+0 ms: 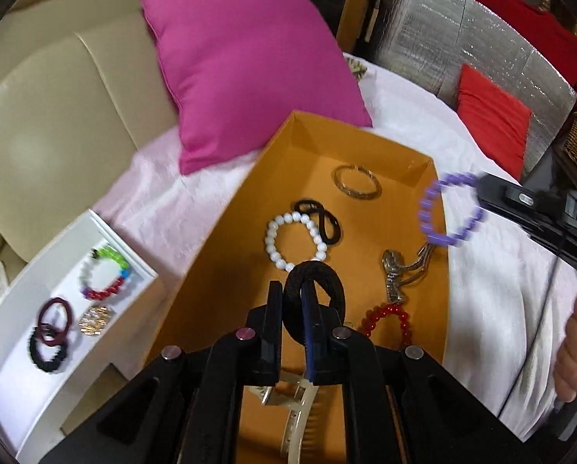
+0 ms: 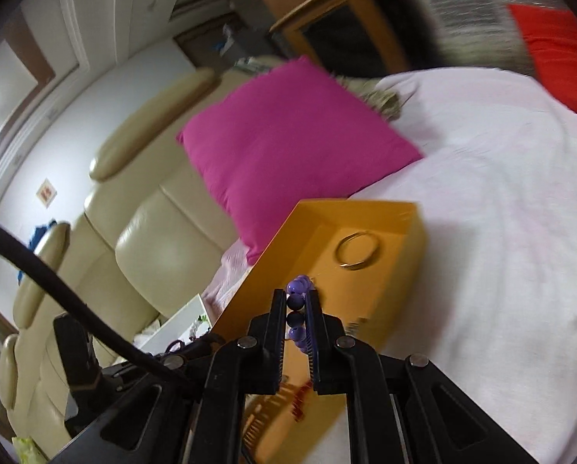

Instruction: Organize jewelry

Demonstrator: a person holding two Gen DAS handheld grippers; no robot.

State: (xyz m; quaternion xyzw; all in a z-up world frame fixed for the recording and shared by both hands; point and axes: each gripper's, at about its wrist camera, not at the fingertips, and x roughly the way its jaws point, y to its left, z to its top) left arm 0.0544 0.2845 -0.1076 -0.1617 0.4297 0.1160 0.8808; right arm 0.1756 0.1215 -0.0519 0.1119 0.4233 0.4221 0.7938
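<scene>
The left gripper (image 1: 292,301) is clamped on a black hair tie (image 1: 314,297) above the orange box's (image 1: 226,270) near end. The right gripper (image 2: 297,309) pinches a purple bead bracelet (image 2: 297,301) over the box's right edge. Only the left wrist view shows the white tray (image 1: 13,348) by the box's left side, holding a multicoloured bracelet (image 1: 104,272) and two hair ties (image 1: 50,332). In the box lie a white bead bracelet (image 1: 294,239), a gold bangle (image 1: 357,186) and red beads (image 1: 387,319).
</scene>
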